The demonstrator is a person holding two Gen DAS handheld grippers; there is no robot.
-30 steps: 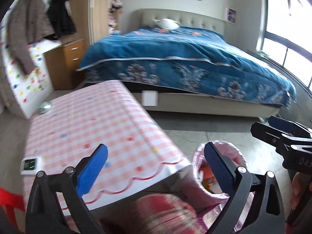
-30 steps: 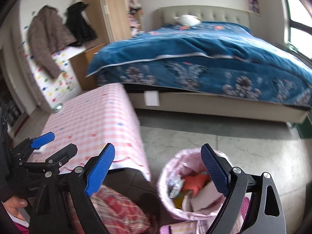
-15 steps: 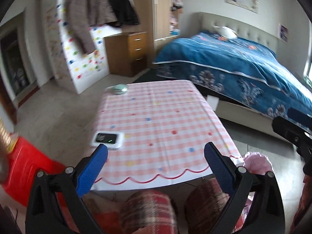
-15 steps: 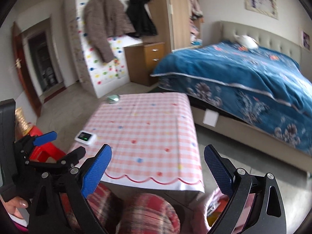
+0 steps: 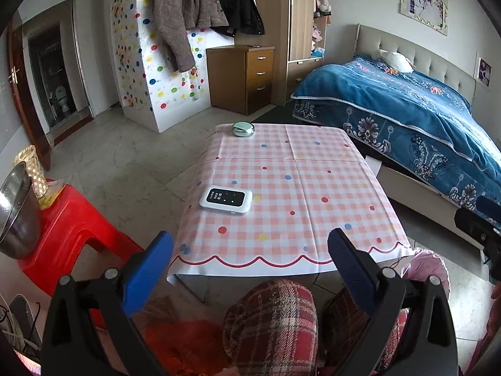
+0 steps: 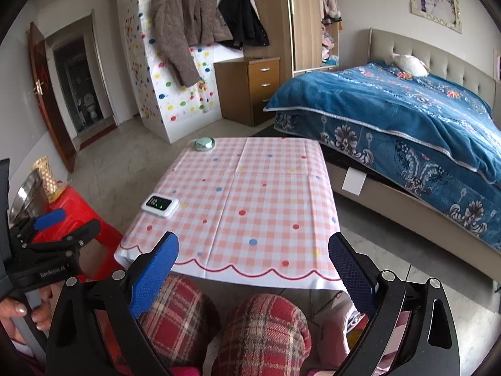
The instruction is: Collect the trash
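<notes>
My left gripper (image 5: 250, 260) is open with nothing between its blue pads (image 5: 148, 269), held over the near edge of a low table (image 5: 313, 188) covered in pink checked cloth. My right gripper (image 6: 253, 269) is also open and holds nothing, above the same edge. Each shows at the side of the other's view: the right gripper (image 5: 476, 213) and the left gripper (image 6: 72, 224), gripped by a hand. The pink trash bag (image 5: 429, 266) peeks out at the table's near right corner, partly hidden by a finger. On the cloth lie a white device (image 5: 226, 200) and a round green case (image 5: 243, 129).
The person's knees in red plaid (image 6: 263, 329) sit just below the grippers. A red stool (image 5: 72, 228) with a metal bowl (image 5: 15, 213) stands left of the table. A bed with a blue blanket (image 5: 407, 109) fills the right; a drawer cabinet (image 5: 247, 78) stands behind.
Both views have swung left, from the trash bag and bed to the table. The bag has slid to the lower right edge. Both grippers stay open with nothing in them.
</notes>
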